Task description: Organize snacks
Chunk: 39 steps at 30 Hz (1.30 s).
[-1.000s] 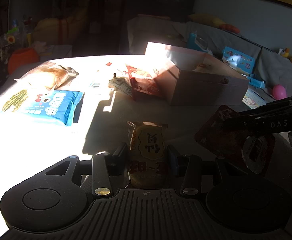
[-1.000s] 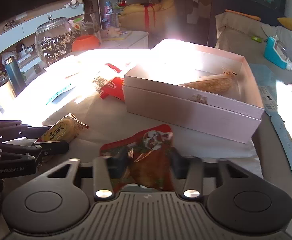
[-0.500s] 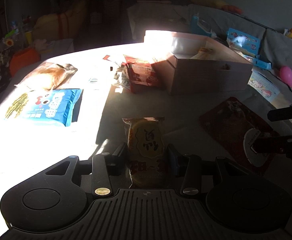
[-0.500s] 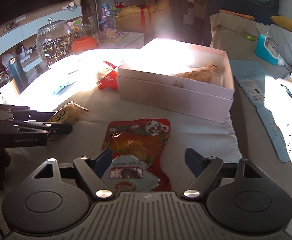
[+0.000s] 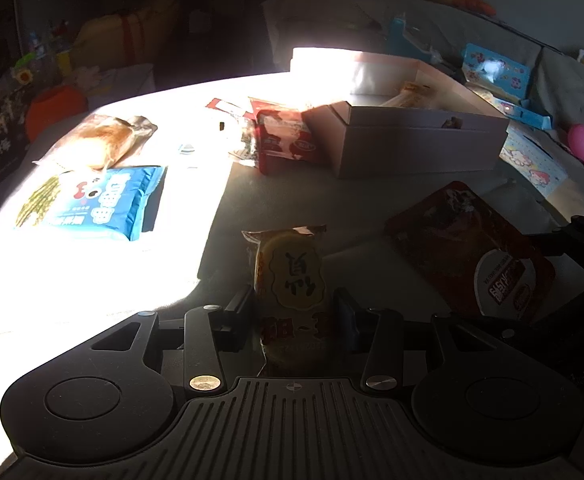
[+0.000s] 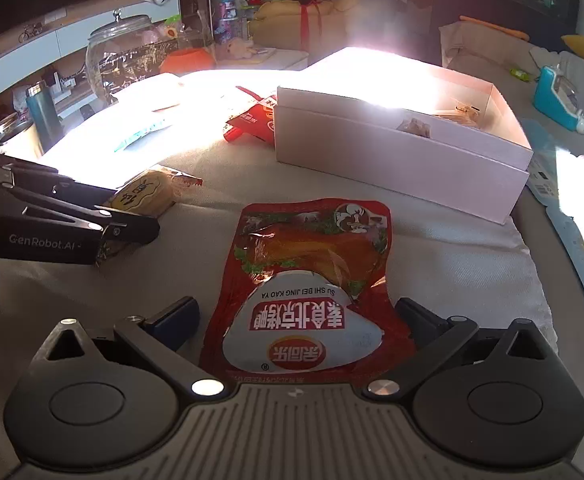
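Left gripper (image 5: 295, 312) is clamped on a small yellow snack (image 5: 290, 276). Red pouch (image 5: 469, 250) lies flat on the table (image 5: 92, 276) to the right, pink box (image 5: 407, 144) sits further back.

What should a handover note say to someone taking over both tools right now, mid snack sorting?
Left tool: shut on the small yellow snack pack, held just above the table.
Right tool: open, its jaws have just been opening; the red pouch lies flat on the table between them, not gripped.
Pink box: open, behind the pouch, with a couple of snacks already inside.
Still out on the table: blue pack, bread pack, red packets beside the box.
Left to do: probably box the yellow pack, the red pouch, then the rest.
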Motion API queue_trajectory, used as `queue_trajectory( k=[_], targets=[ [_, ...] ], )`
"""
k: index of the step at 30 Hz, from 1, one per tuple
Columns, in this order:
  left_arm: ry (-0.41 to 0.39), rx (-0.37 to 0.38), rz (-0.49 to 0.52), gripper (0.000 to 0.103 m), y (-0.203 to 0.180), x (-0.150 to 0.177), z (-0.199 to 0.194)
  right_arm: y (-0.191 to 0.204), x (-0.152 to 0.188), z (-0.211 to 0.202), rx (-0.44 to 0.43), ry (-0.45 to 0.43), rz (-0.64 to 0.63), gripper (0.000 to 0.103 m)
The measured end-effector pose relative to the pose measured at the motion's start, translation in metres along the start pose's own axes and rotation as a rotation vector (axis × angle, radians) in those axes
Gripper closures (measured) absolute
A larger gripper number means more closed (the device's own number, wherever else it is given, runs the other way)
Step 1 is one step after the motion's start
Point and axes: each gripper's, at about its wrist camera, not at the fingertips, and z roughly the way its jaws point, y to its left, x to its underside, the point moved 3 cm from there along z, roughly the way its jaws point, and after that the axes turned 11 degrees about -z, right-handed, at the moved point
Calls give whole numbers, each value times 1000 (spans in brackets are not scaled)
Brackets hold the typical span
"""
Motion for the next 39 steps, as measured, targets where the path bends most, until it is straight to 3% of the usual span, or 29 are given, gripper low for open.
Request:
queue_trajectory(
  k=[14, 18, 21, 30, 35, 38, 39],
  targets=[
    [8, 15, 3, 56, 2, 4, -3, -27, 4, -29, 30, 12, 43, 6],
    [8, 15, 2, 56, 2, 4, -4, -12, -2, -32, 71, -11, -57, 6],
    [6, 14, 2, 56, 2, 4, -4, -5, -2, -28, 54, 6, -89, 5],
    [3, 14, 12, 56, 2, 5, -4, -7, 5, -13, 22, 51, -24, 5],
    [2, 14, 13, 56, 3, 4, -3, -14, 4, -7, 5, 31, 41, 4],
    [0, 18, 15, 56, 3, 5, -4, -9, 0, -6, 19, 23, 6, 11],
    [0, 20, 15, 56, 3, 5, -4, -8, -2, -8, 6, 20, -7, 22]
  ],
)
